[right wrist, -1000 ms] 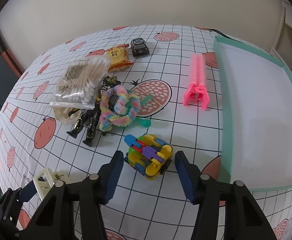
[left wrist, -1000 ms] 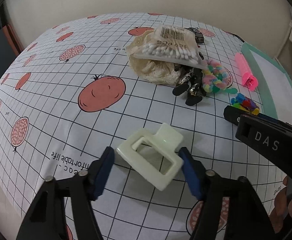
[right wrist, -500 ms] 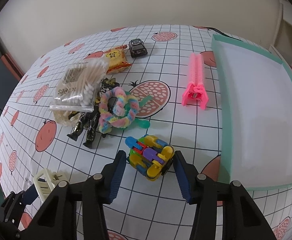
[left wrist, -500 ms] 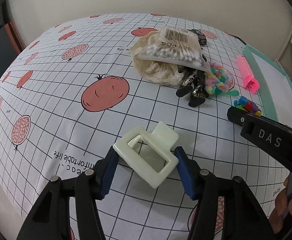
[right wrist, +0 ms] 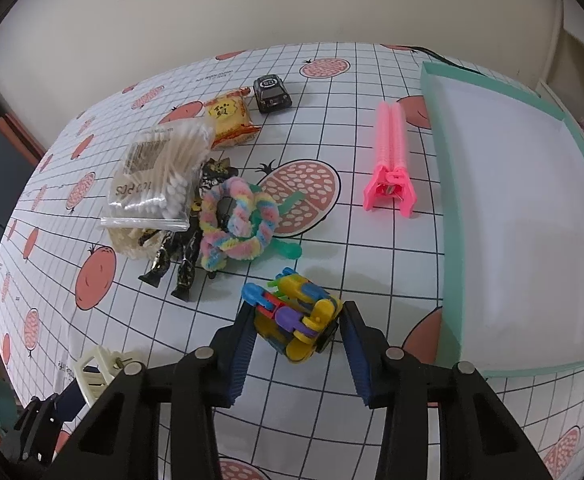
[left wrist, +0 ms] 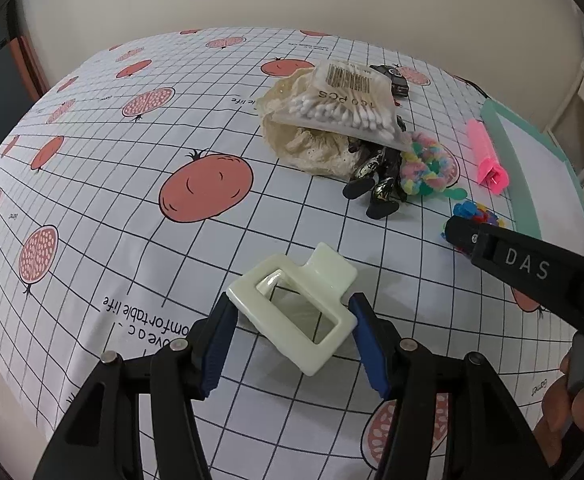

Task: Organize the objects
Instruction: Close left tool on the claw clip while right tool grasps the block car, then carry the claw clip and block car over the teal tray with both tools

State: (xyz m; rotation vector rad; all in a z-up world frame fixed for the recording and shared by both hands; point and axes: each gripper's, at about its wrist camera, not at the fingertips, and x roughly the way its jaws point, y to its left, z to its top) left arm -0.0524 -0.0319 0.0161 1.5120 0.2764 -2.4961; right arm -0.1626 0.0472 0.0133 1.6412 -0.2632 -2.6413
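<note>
A cream hair claw clip [left wrist: 326,270] lies on the checked tablecloth near its front edge. My left gripper [left wrist: 290,316] is shut on it, a blue pad pressing each side. In the right wrist view the same clip [right wrist: 92,364] shows at the lower left. A small toy of blue, yellow, purple and red plastic links [right wrist: 292,316] rests on the cloth. My right gripper [right wrist: 296,320] has closed onto it, both pads against its sides. The toy [left wrist: 478,214] peeks out behind the right gripper's black body in the left wrist view.
A teal-rimmed white tray [right wrist: 448,240] lies to the right. A pink clip [right wrist: 390,160] is beside it. Further left lie a pastel fuzzy ring [right wrist: 236,220], a black figure [right wrist: 172,256], a bag of cotton swabs [right wrist: 160,176], a snack packet [right wrist: 230,120] and a black toy car [right wrist: 271,94].
Both grippers have narrowed from wide open until their pads meet the hair clip on the left and the colourful toy on the right. Both moved slightly forward.
</note>
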